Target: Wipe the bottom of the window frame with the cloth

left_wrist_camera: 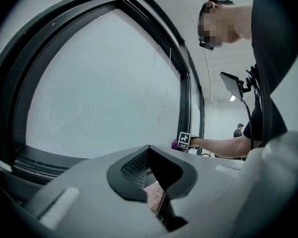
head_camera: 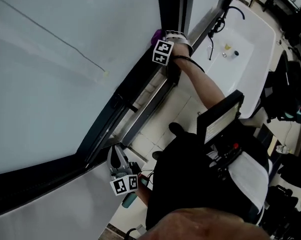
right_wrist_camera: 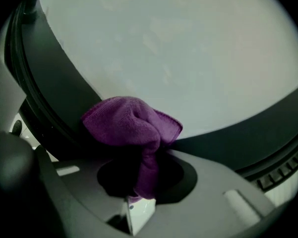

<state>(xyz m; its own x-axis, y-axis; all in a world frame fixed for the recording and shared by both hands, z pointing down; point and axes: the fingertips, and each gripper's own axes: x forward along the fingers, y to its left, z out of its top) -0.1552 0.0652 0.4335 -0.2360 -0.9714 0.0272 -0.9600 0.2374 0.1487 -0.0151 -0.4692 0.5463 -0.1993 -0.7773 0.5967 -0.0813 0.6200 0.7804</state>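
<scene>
A purple cloth (right_wrist_camera: 131, 128) is bunched between the jaws of my right gripper (right_wrist_camera: 141, 182), which is shut on it. The wad presses against the dark bottom rail of the window frame (right_wrist_camera: 228, 138), just under the glass. In the head view the same cloth (head_camera: 156, 34) peeks out beside the marker cube of the right gripper (head_camera: 165, 46), at the far end of the frame's bottom rail (head_camera: 135, 86). My left gripper (head_camera: 117, 159) hangs low near the frame's near end, shut and empty. From the left gripper view its jaws (left_wrist_camera: 151, 175) meet with nothing between them.
A white sink (head_camera: 240, 54) with a black tap stands at the right, past the frame. A tiled floor (head_camera: 165, 114) runs below the rail. A tablet on a mount (head_camera: 220, 116) sits at the person's chest. Another person (left_wrist_camera: 238, 130) stands far off in the room.
</scene>
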